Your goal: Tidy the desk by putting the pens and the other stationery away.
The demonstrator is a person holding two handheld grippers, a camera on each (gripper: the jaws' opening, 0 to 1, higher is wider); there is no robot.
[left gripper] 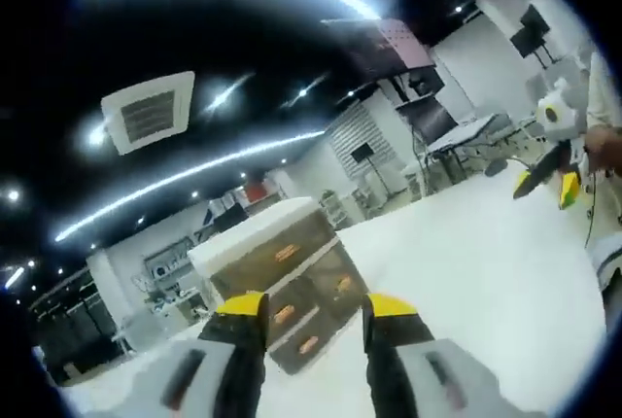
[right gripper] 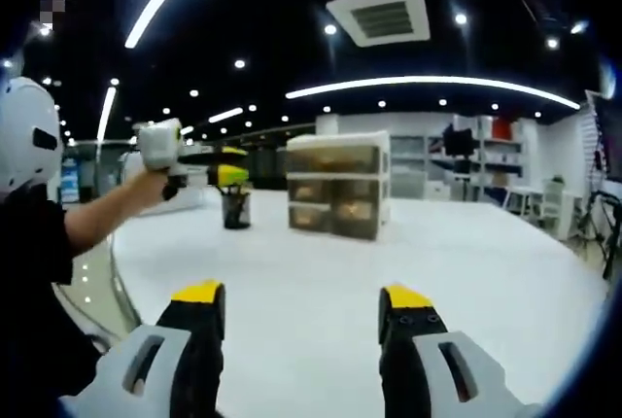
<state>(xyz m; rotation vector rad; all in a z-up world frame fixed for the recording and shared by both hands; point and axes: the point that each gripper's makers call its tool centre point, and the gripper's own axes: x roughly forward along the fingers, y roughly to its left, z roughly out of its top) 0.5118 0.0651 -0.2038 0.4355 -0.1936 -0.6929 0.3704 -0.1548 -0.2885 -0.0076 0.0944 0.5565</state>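
- Yellow-tipped black jaws of my left hand-held gripper stand apart with nothing between them, hovering over the white table and aimed at the drawer unit.
- My right hand-held gripper is likewise spread wide and empty in the right gripper view, its two yellow tips held above the table and touching nothing.
- In the left gripper view my right hand-held gripper shows at the far right, over the table's far side, with its yellow tips pointing down; my hand is behind it.
- In the right gripper view my left hand-held gripper reaches in from the left, its yellow tip just above the dark pen cup; I cannot tell from here whether it touches the cup.
- The pen cup stands upright on the table near its far edge, just left of the drawer unit and apart from it.
- The drawer unit is a translucent brownish chest with a white top and several drawers shut, orange shapes showing dimly through their fronts; it sits towards the far edge of the table.
- Beyond the table lies a large room with a dark ceiling, light strips and a ceiling vent.
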